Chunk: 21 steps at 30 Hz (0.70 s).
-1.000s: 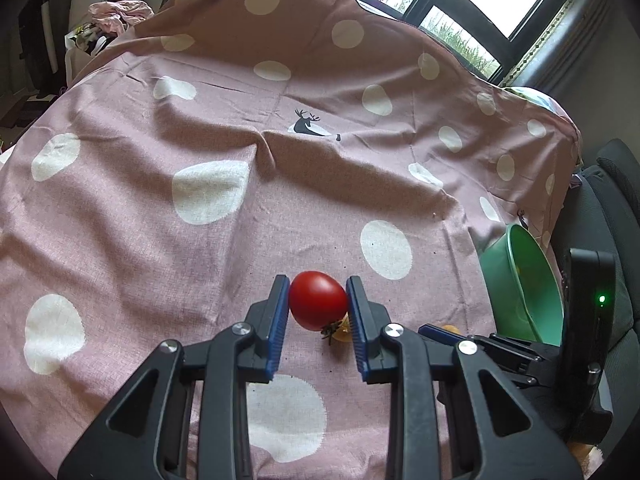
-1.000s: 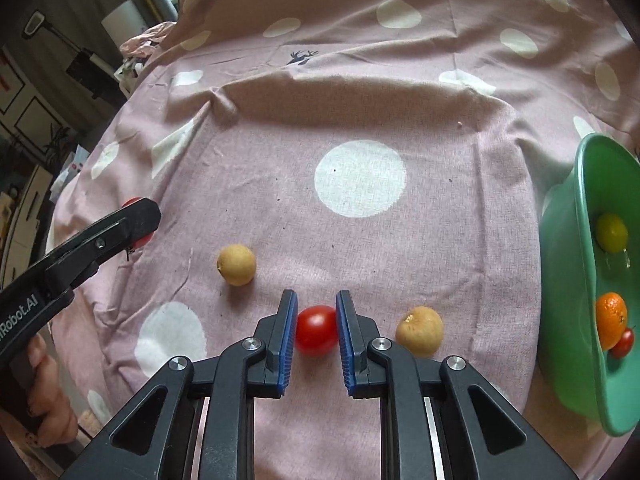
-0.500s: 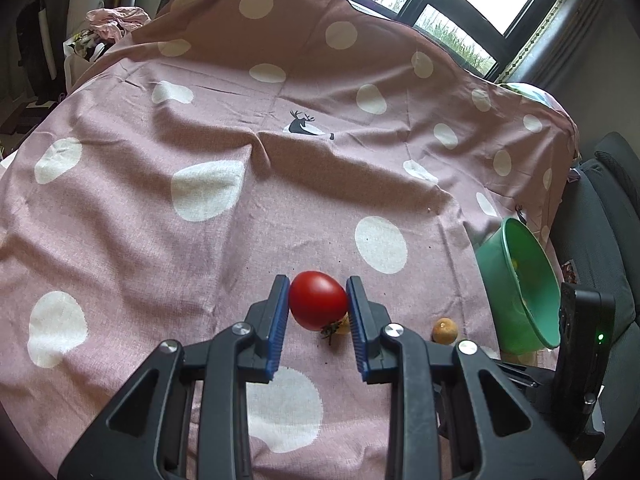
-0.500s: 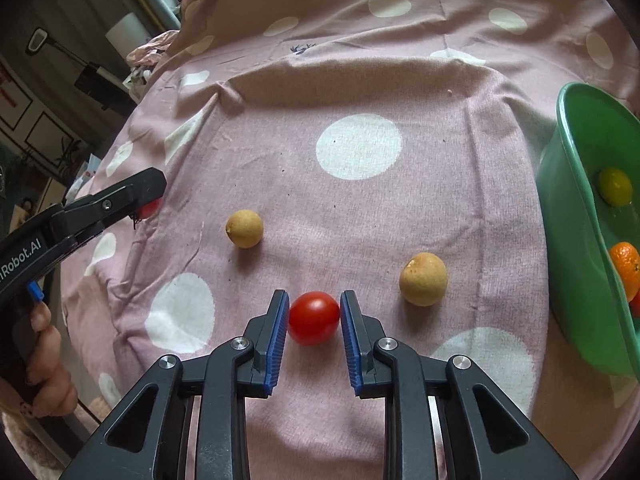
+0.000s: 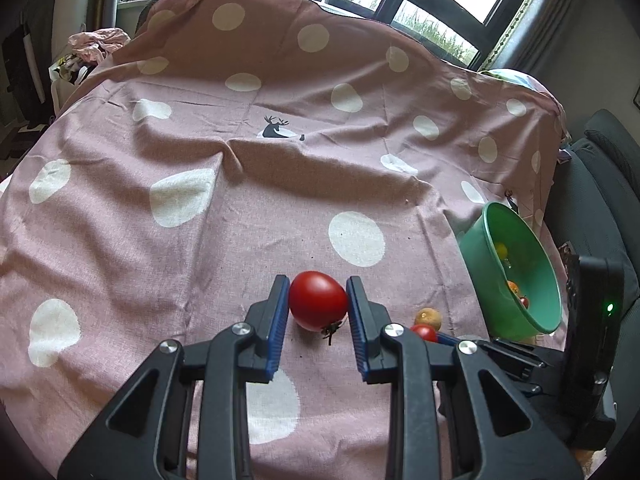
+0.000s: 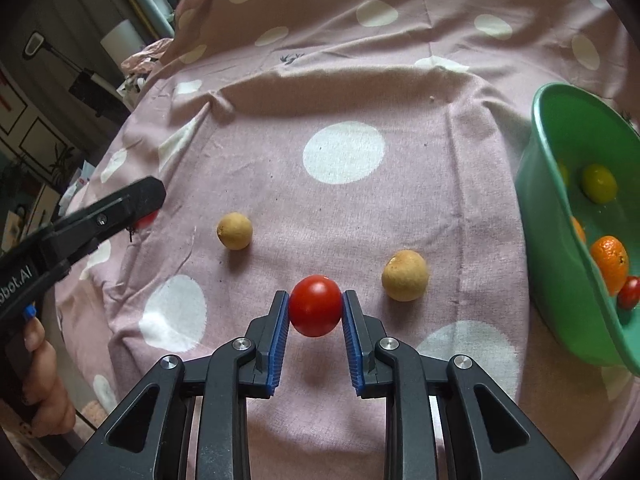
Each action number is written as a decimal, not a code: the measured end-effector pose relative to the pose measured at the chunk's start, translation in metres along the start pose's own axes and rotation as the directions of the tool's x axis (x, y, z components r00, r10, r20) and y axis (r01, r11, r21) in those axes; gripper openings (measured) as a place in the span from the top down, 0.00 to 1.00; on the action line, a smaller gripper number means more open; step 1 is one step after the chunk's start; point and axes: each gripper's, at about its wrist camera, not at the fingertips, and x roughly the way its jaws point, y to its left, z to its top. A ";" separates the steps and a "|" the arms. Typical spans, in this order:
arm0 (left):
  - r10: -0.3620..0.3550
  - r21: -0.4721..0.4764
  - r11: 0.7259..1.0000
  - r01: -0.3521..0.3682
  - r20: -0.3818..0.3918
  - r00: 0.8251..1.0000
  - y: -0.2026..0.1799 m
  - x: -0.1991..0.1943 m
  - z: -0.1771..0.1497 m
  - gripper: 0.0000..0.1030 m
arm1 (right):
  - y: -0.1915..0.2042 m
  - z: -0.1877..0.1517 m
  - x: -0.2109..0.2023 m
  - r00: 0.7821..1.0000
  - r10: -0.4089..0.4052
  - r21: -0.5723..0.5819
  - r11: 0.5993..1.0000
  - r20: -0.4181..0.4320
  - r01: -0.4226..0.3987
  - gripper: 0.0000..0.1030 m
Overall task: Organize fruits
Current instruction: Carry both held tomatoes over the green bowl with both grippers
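Note:
My left gripper (image 5: 318, 300) is shut on a red tomato (image 5: 317, 300) with a dark stem, lifted above the pink spotted cloth (image 5: 240, 200). My right gripper (image 6: 315, 307) is shut on a second red tomato (image 6: 315, 305), also off the cloth. Two tan round fruits lie on the cloth: one (image 6: 235, 230) to the left, one (image 6: 405, 275) just right of the right gripper. A green bowl (image 6: 548, 216) at the right holds a yellow-green fruit (image 6: 599, 183), an orange (image 6: 610, 260) and a small red tomato (image 6: 629, 292). The left gripper (image 6: 136, 204) enters the right wrist view from the left.
The green bowl (image 5: 536, 300) tilts near the cloth's right edge, beside a dark seat (image 5: 600, 168). The cloth has a raised fold across its middle. A hand (image 6: 44, 392) holds the left gripper's handle. Windows stand behind the covered surface.
Both grippers have lifted and drawn back with their tomatoes. The bowl and the tan fruits now show more fully in both views.

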 end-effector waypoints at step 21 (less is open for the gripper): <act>-0.187 0.192 0.963 0.186 -0.014 0.982 -0.158 0.024 -0.010 0.72 | -0.123 0.003 -0.105 0.946 -0.129 0.325 0.945 0.296 0.027 0.76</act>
